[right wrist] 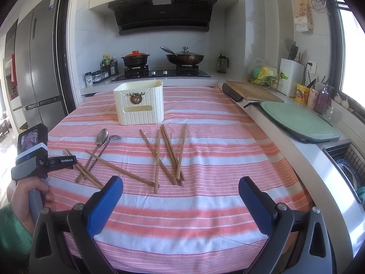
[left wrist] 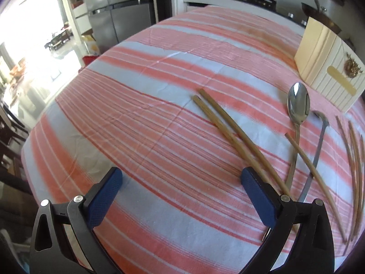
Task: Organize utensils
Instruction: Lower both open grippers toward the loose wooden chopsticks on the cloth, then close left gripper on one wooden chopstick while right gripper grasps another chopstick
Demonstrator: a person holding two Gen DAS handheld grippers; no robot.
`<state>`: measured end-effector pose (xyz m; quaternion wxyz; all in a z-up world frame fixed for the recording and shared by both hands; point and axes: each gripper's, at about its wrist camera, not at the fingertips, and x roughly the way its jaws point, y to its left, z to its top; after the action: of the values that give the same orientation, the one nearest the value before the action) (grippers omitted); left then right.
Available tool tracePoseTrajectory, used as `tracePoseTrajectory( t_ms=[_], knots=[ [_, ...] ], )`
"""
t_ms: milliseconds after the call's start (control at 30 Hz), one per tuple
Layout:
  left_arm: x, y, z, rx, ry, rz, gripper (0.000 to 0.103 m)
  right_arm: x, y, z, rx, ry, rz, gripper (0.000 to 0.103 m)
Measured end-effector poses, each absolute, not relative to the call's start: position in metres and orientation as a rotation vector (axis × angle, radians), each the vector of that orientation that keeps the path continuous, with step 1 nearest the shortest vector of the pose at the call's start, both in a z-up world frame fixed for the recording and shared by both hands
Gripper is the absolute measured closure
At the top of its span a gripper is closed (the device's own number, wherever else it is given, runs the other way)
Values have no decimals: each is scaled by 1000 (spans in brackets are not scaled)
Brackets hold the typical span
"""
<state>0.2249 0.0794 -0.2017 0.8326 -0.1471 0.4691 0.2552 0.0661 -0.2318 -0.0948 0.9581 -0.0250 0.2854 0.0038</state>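
Both grippers, L and R, shown wide open, nothing held; crossed chopsticks w/ spoon on bench: one pick may drag neighbours

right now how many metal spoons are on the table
2. The larger spoon lies left of the scattered chopsticks; the smaller spoon lies beside it on its right, a chopstick crossing both handles. The holder's inside is hidden.
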Motion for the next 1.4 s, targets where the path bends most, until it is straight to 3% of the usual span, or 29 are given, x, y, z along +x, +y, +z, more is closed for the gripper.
tracePoseTrajectory(
  t_ms=[300,633,867,1133,1167,1233,1333,1400],
  knots=[
    [221,96,-191,-522,986,484,0,69,-234,-102,-37,603,11,0],
    [236,75,-200,-328,1003,577,0,69,-238,-103,-23,605,-2,0],
    [231,85,-202,-184,1045,361,0,77,-254,-105,-8,617,-15,0],
    [258,119,-204,4,1175,-31,0,177,-295,-134,29,803,98,0],
    [260,124,-204,16,1191,-40,0,194,-296,-140,43,842,125,2],
    [265,135,-205,21,1216,-26,0,231,-296,-154,115,937,169,22],
    [269,147,-203,-27,1254,27,0,280,-282,-171,128,1031,211,45],
    [265,156,-202,-72,1263,68,0,301,-265,-182,57,1078,241,51]
  ],
)
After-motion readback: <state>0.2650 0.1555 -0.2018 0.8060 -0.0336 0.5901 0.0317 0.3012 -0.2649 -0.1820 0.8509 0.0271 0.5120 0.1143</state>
